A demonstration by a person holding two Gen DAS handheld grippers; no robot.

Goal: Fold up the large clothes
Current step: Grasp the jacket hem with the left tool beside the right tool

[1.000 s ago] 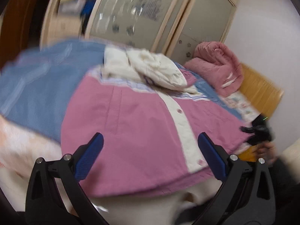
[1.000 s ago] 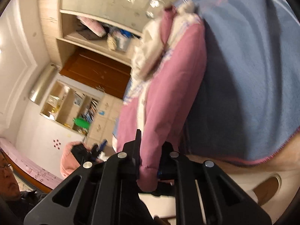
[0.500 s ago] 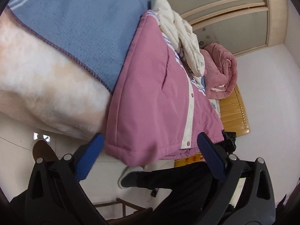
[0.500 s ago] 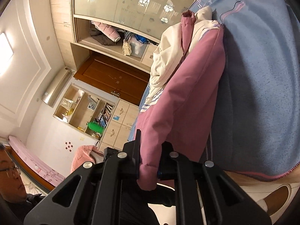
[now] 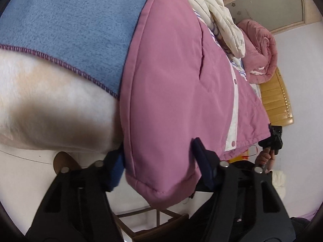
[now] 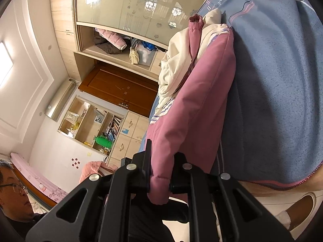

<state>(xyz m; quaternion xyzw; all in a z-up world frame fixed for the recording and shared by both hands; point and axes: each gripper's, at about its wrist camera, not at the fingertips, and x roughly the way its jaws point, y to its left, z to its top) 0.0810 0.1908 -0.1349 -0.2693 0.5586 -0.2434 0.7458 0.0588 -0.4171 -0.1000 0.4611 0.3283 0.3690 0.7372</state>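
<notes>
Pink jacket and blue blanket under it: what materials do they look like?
Pink jacket: looks like a smooth woven shell, matte with a slight sheen, lightly padded; stitched seams and a puffy rolled hem suggest filling. Exact fibre can't be told.
Blue blanket: looks like fleece or plush; fuzzy, napped surface and a purple overstitched edge.

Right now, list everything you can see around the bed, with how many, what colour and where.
jacket: one, pink with a white placket, spread on the bed, hem over the edge.
blanket: one, blue, under the jacket.
quilt: one, pink, rolled, at the far end of the bed.
door: one, brown wood, below the wardrobe shelf.
slipper: one, brown, on the floor.
left claw: black with blue pads, closing around the jacket's hem corner.
right claw: black, shut on the other hem corner.
</notes>
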